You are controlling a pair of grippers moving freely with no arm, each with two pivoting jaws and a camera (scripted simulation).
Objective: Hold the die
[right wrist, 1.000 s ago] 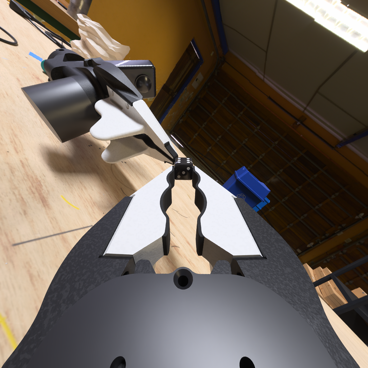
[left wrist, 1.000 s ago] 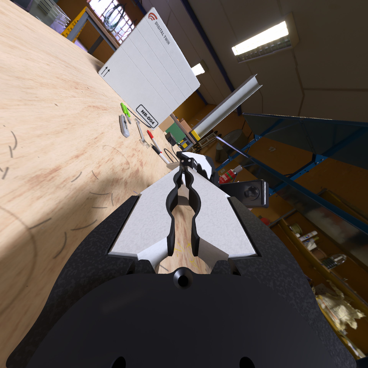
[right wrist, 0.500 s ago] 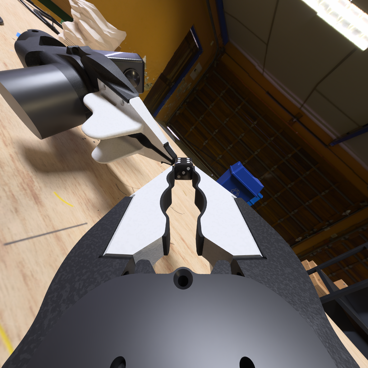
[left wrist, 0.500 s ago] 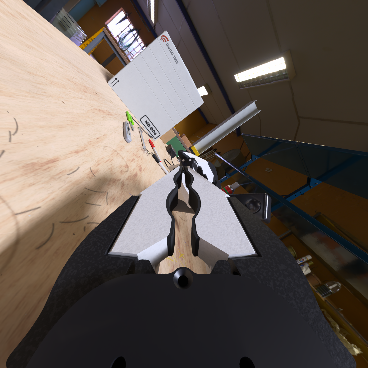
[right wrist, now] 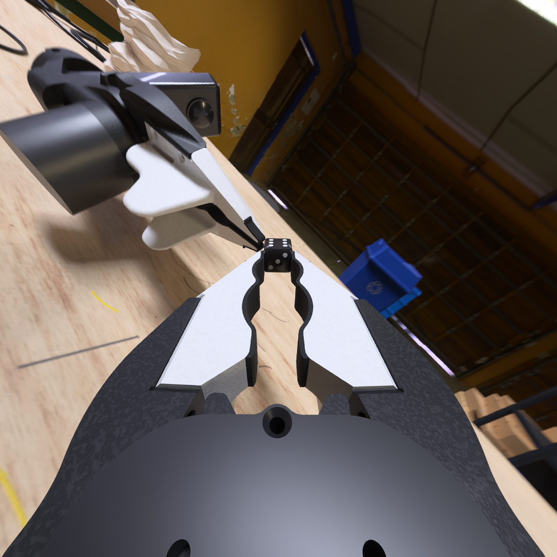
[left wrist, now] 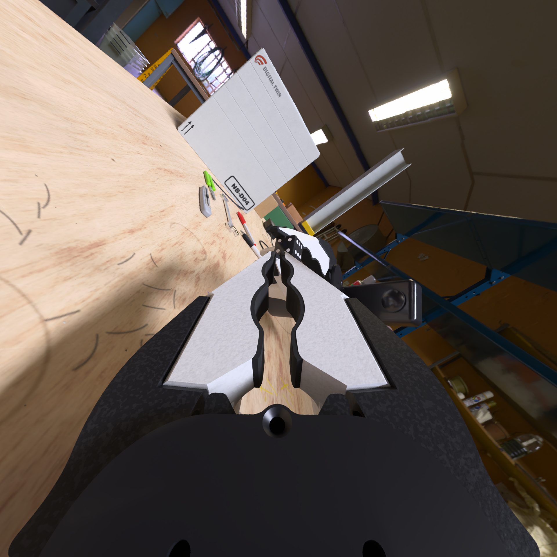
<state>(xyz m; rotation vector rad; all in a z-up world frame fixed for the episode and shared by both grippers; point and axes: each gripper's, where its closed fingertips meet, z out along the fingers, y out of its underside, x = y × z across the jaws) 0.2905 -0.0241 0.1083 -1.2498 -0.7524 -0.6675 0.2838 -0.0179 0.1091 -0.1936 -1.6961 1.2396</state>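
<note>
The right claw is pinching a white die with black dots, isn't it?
Not quite. The die is black with white dots. The right claw is pinching it between its tips, as the right wrist view shows.

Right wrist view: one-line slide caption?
Right gripper pinches a black die above the plywood bench; left gripper touches its corner.

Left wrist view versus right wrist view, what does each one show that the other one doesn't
Only the left wrist view: a white panel, a green-handled tool, a red-capped marker.

Only the right wrist view: a blue bin, crumpled white material.

Both: the black die clamped in the right gripper, the shut left gripper touching it, and the wooden table.
</note>
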